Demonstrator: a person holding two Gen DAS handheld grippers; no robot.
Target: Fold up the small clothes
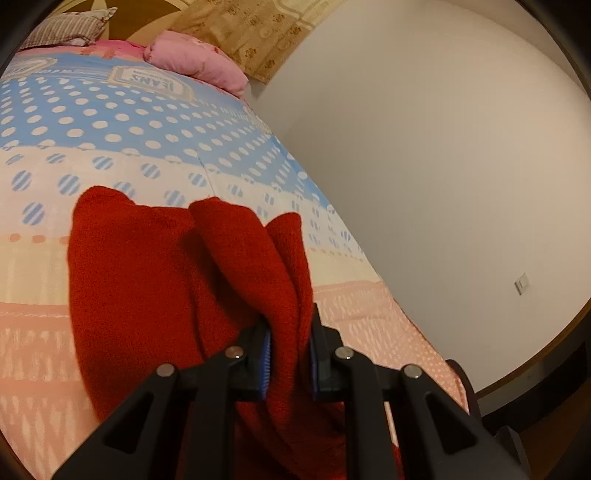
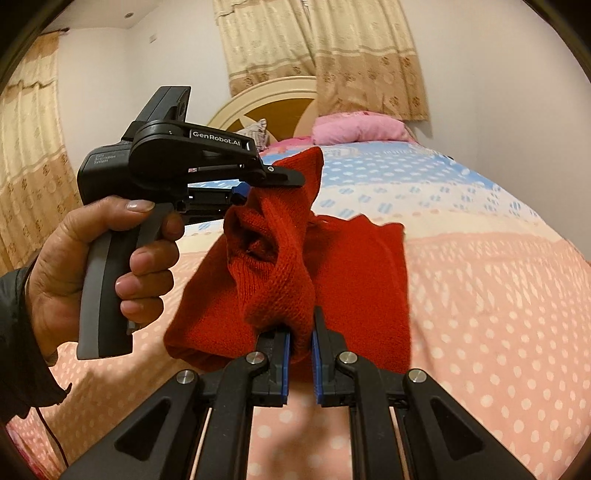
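Note:
A small red knitted garment [image 1: 155,280] hangs bunched above the bed. In the left wrist view my left gripper [image 1: 290,347] is shut on a fold of it. In the right wrist view my right gripper [image 2: 300,343] is shut on another edge of the same red garment [image 2: 362,280]. The left gripper [image 2: 240,192] also shows there, held by a hand at the left, pinching the cloth's upper corner. The garment is lifted and slack between the two grippers, its lower part draping toward the bedspread.
The bed carries a bedspread [image 2: 498,295] with pink, cream and blue dotted bands. A pink pillow [image 2: 358,127] and a striped pillow [image 1: 70,27] lie by the headboard [image 2: 266,99]. Curtains [image 2: 321,48] hang behind. A white wall [image 1: 443,147] runs along the bed.

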